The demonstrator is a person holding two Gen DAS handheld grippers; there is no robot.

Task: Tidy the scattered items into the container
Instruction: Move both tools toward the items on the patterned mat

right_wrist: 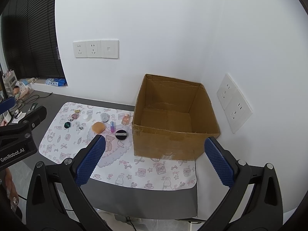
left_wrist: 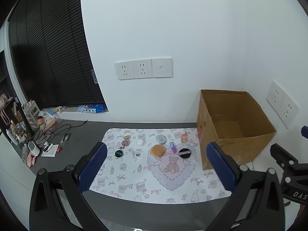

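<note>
Dark grey table (left_wrist: 80, 134), lower half of both views, set into a white-walled corner. Patterned mat (left_wrist: 134, 173) with bear-and-heart print, spread over the table's middle. Cardboard box (right_wrist: 173, 144), open-topped and nothing visible inside, standing on the mat's right end against the corner; right of centre in both views. Left gripper (left_wrist: 156, 168), bottom foreground of the left wrist view, blue-padded fingers (left_wrist: 92, 167) spread wide with nothing between them. Right gripper (right_wrist: 155, 159), bottom foreground of the right wrist view, likewise wide and bare. Scattered items, all lying on the mat left of the box: orange sponge (left_wrist: 158, 150); black round lid (left_wrist: 185, 152) just right of it; grey-white object (left_wrist: 161, 139); peach jar (left_wrist: 184, 137) nearest the box; white cap (left_wrist: 140, 142); pink-blue tube (left_wrist: 172, 147); small dark-green disc (left_wrist: 118, 153); pink keychain (left_wrist: 125, 142); white cable (left_wrist: 134, 152).
</note>
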